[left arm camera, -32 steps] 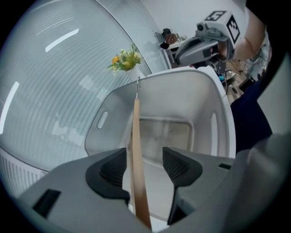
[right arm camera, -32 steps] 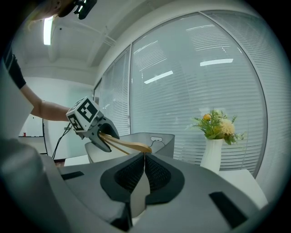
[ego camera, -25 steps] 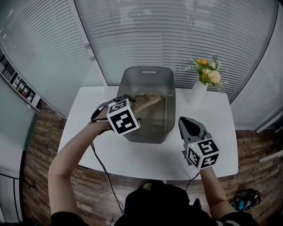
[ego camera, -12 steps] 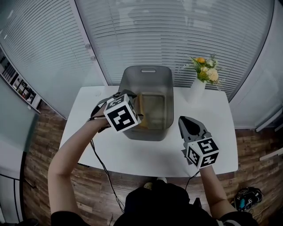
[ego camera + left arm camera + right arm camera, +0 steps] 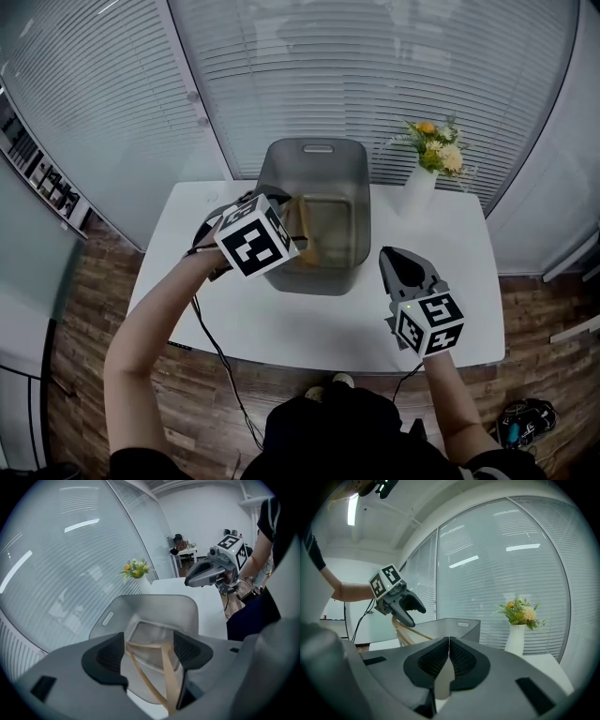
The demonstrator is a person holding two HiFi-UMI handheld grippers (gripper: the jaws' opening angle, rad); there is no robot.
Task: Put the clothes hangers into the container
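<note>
- White table (image 5: 178, 220) in front of windows with slatted blinds; a vase of flowers (image 5: 419, 192) stands at its far right.
- Left claw (image 5: 150, 651) is clamped on a wooden clothes hanger (image 5: 165, 672), held above the near rim of the grey container (image 5: 319, 159).
- Right claw (image 5: 449, 656) is clenched and empty, hovering over the table, right of the container.
</note>
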